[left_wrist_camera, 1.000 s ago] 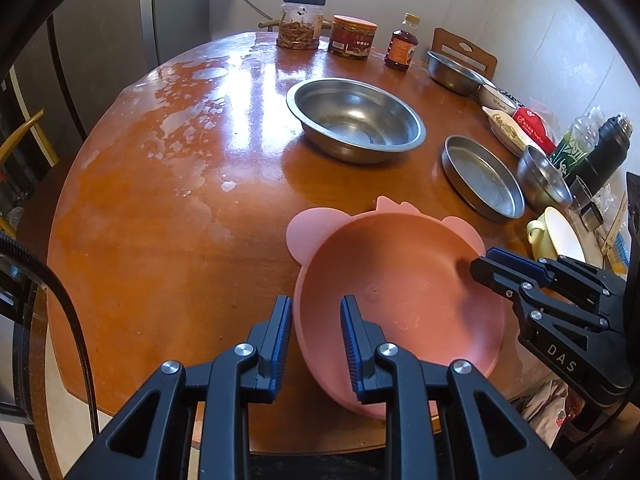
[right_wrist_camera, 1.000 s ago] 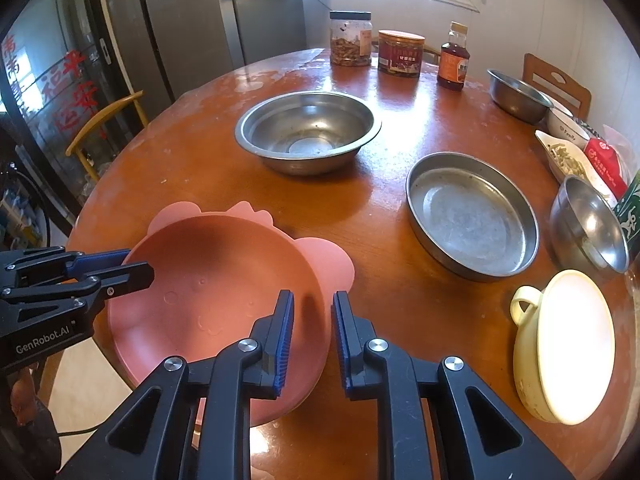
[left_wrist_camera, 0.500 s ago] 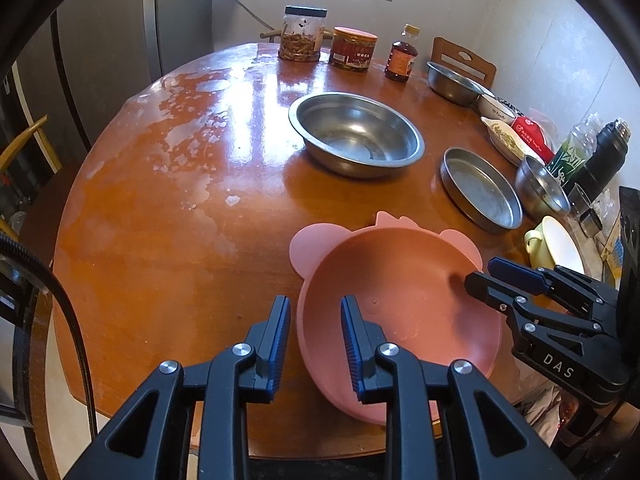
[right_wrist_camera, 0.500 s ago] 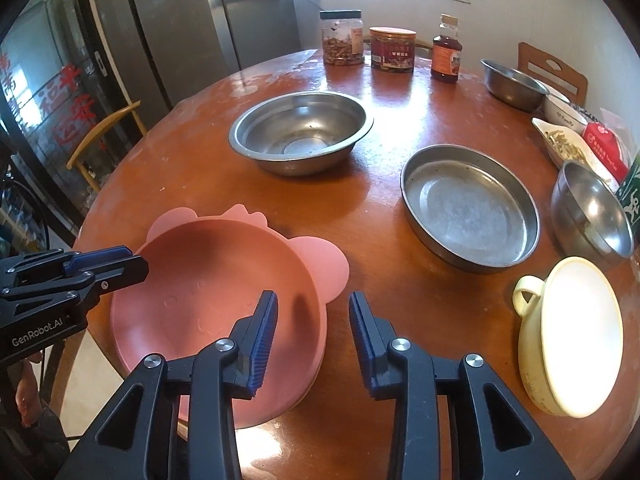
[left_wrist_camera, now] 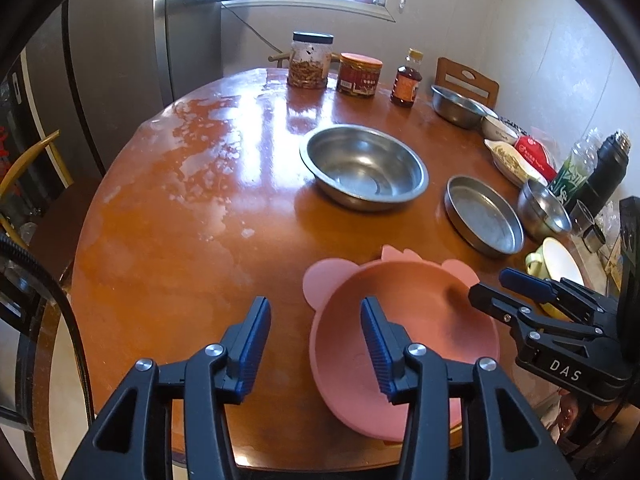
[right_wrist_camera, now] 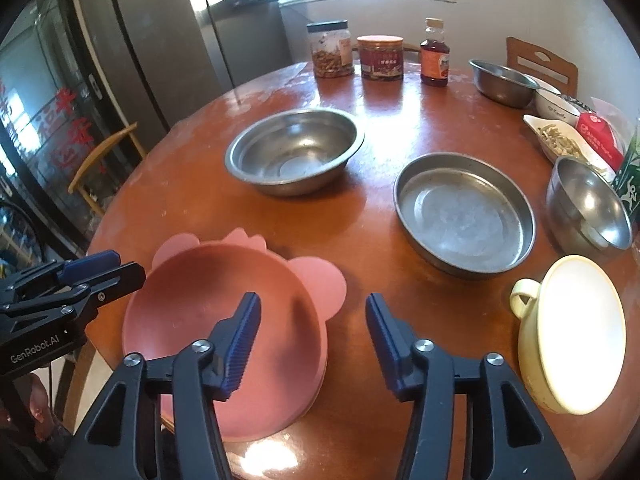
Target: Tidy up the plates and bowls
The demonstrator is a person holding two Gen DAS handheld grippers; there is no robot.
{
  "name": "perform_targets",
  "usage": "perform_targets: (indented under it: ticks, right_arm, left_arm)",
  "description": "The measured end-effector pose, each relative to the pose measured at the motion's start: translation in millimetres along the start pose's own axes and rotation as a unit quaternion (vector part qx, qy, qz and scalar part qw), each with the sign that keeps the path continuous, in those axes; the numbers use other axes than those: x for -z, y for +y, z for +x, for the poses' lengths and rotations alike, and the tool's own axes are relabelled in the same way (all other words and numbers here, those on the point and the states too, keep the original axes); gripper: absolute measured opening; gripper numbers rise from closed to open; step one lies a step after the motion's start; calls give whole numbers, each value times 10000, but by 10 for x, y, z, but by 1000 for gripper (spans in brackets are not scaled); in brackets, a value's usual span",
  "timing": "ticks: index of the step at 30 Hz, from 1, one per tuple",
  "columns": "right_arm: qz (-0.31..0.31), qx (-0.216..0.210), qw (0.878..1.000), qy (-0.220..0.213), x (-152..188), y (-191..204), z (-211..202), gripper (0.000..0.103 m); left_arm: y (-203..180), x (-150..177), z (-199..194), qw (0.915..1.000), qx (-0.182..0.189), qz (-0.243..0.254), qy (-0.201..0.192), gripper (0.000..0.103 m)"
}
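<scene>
A pink bowl with round ears [left_wrist_camera: 416, 320] [right_wrist_camera: 208, 320] rests on the near edge of the round wooden table [left_wrist_camera: 200, 216]. My left gripper [left_wrist_camera: 316, 344] is open and empty, its jaws straddling the bowl's left rim. My right gripper [right_wrist_camera: 312, 344] is open and empty, its jaws straddling the bowl's right rim. A large steel bowl [left_wrist_camera: 364, 168] [right_wrist_camera: 294, 152] and a flat steel pan [left_wrist_camera: 484, 216] [right_wrist_camera: 464, 212] stand beyond it. A small steel bowl [right_wrist_camera: 588, 208] and a cream cup with a white lid [right_wrist_camera: 572, 332] sit at the right.
Two jars [right_wrist_camera: 330, 50] and a sauce bottle [right_wrist_camera: 434, 54] stand at the table's far edge. Another steel bowl [right_wrist_camera: 502, 82], a white bowl, a dish of food, a red packet and bottles crowd the right side. A fridge [right_wrist_camera: 160, 40] and a chair stand left.
Both grippers have opened wide from nearly shut and pulled back a little from the pink bowl. The bowl stays on the table.
</scene>
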State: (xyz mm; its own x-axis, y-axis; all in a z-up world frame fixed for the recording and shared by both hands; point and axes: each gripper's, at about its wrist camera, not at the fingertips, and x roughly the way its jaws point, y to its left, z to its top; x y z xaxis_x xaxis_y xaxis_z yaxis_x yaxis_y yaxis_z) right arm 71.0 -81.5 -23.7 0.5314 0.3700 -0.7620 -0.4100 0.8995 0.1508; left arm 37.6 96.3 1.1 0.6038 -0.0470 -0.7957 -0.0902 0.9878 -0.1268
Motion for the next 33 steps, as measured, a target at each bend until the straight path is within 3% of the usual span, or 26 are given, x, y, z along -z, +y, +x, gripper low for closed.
perform_targets:
  ticks: [6,10,33]
  right_arm:
    - [60,6,10000,-69,-98,14,6,59]
    - [77,-25,9999,-130,-158,29,15,66]
    - [220,119,9992,-316,-680,-49,175,66]
  left_arm:
    - [67,-100,27,10000,-54,-62,-18,50]
    - [96,-185,31,9999,-56,-59,-70,55]
    - [147,-834,247,9995,-128,88,-261,57]
